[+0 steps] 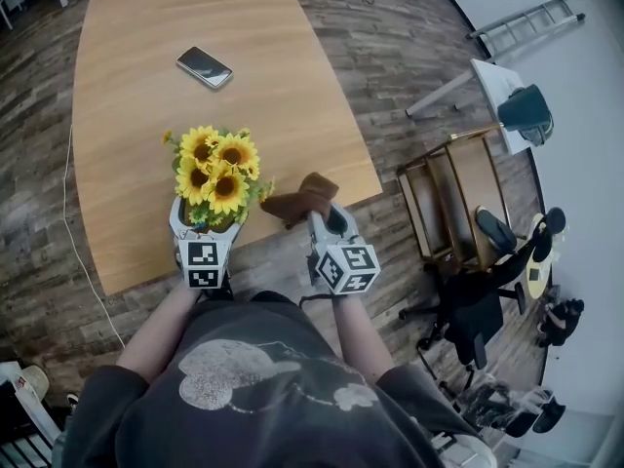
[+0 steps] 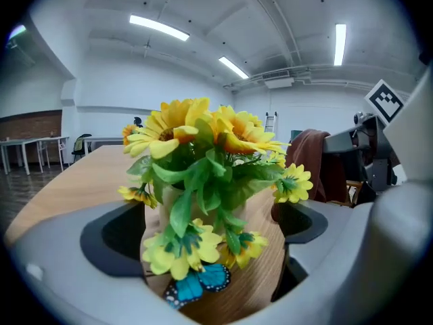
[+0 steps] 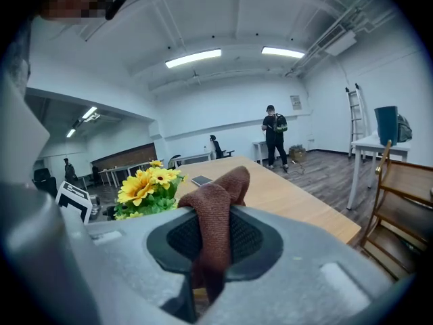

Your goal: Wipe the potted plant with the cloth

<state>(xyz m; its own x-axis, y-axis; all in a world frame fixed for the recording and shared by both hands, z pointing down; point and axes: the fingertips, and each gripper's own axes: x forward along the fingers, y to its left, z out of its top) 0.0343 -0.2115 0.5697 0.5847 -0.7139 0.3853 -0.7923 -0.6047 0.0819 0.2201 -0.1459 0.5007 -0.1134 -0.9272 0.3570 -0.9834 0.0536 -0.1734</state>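
Potted yellow-sunflower plant (image 1: 216,172) at 6 o'clock edge of light wooden table (image 1: 195,8), open top toward 12 | left gripper (image 1: 209,218) gaping around it | right gripper (image 1: 323,218) clamping brown knit cloth (image 1: 300,201) at 3 o'clock

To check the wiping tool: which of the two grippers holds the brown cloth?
The right gripper: its jaws are shut on the brown cloth. The left gripper is open, with the potted plant between its jaws.

Phone (image 1: 205,67) on wooden table (image 1: 136,27), ladder (image 1: 531,22), office chair (image 1: 470,312)
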